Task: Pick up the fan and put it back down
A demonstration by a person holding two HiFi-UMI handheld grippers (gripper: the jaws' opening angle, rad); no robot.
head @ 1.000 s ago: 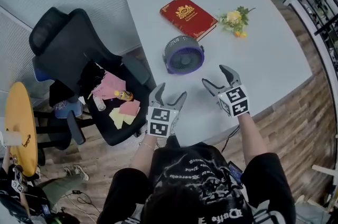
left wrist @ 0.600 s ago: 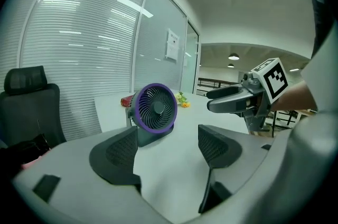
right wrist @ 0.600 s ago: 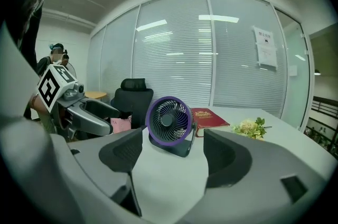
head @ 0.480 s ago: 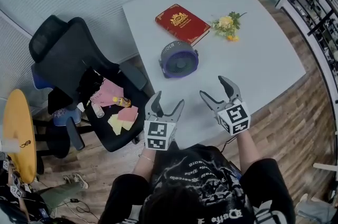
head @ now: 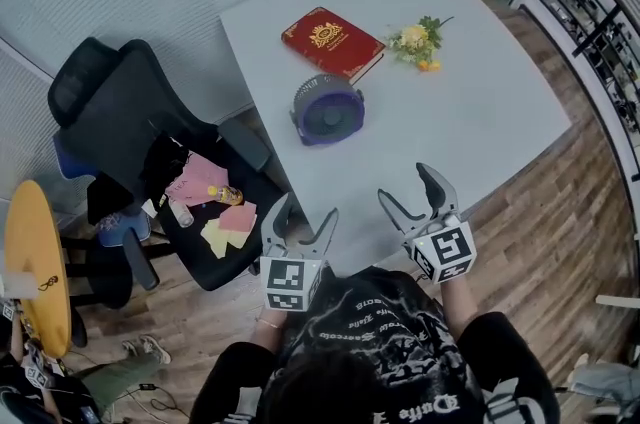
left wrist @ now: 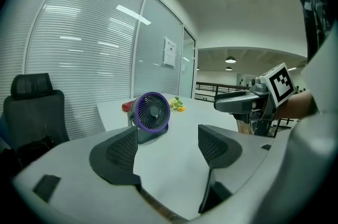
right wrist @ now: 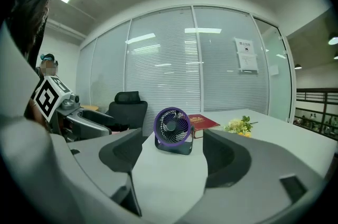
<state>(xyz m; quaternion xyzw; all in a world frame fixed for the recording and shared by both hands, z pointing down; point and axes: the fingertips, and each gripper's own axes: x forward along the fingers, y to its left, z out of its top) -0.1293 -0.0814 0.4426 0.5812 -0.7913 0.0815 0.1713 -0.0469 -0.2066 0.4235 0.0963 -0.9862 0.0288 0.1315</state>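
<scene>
Fan stands upright on the white bench, toward the bench's left side. Dark body, purple ring round the grille, grille turned toward the person. Nothing touches it.

Red book with gold print lies flat just behind the fan, near it; I cannot tell whether the two touch. A small bunch of yellow flowers lies to the right of the book, apart from it.

Left gripper hangs at the bench's near left edge, well short of the fan. Its fingers stand wide, with only bare bench surface between them; in the left gripper view the fan sits beyond the left finger's tip.

Right gripper hangs over the near edge of the bench, also well apart from the fan. Its fingers are spread wide and hold nothing; in the right gripper view the fan shows in the gap between them, far off, with the book behind it.

The two grippers sit side by side, apart from each other, both aimed roughly at the fan.

Off the bench to the left: black office chair with pink cloth, yellow paper notes and a small bottle on its seat. Floor is wood plank.
</scene>
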